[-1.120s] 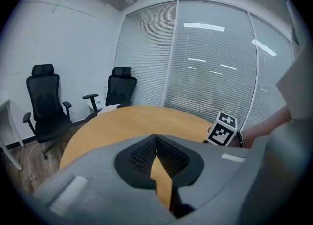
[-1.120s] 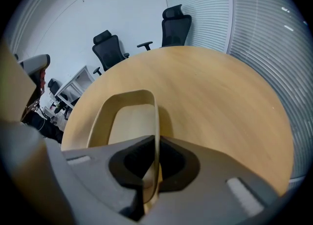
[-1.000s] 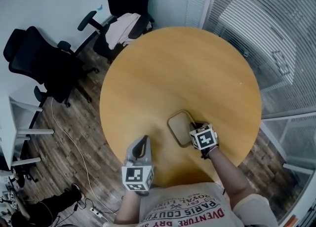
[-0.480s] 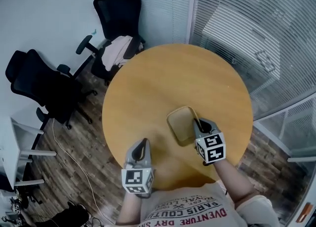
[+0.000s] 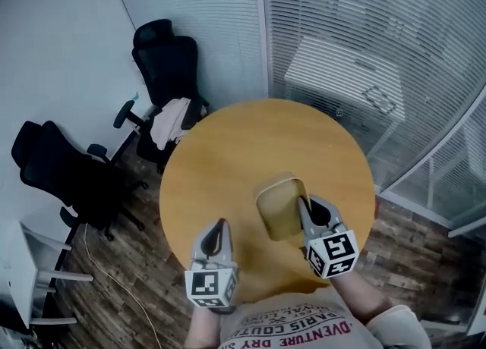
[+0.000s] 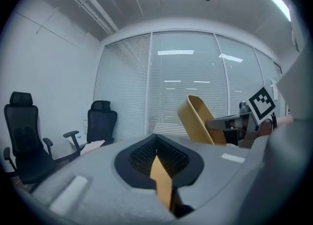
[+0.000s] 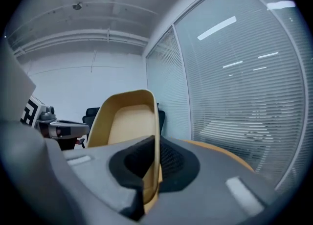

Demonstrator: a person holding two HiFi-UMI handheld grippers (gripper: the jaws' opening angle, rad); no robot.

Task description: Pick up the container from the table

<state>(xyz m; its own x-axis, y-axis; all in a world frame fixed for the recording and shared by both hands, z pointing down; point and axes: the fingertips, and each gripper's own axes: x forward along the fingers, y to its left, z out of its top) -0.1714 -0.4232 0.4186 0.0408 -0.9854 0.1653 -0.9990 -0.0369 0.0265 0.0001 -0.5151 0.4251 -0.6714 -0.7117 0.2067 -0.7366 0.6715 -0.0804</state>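
Note:
A tan, shallow container point(image 5: 279, 207) hangs tilted above the round wooden table point(image 5: 228, 165), near its front right part. My right gripper point(image 5: 305, 203) is shut on the container's right rim. In the right gripper view the container's wall point(image 7: 126, 121) stands up between the jaws of that gripper point(image 7: 154, 165). My left gripper point(image 5: 220, 226) is shut and holds nothing, over the table's front edge to the left of the container. From the left gripper point(image 6: 159, 160) view, the raised container point(image 6: 198, 119) shows to the right.
Two black office chairs point(image 5: 163, 59) point(image 5: 57, 169) stand left and behind the table, one with a pale cloth point(image 5: 168, 117) on it. A glass wall with blinds point(image 5: 364, 44) runs behind and to the right. A white desk point(image 5: 19, 264) stands at the far left.
The container has come up off the table in my right gripper and now tilts on its edge. The table looks smaller and farther in the head view. The left gripper has stayed put.

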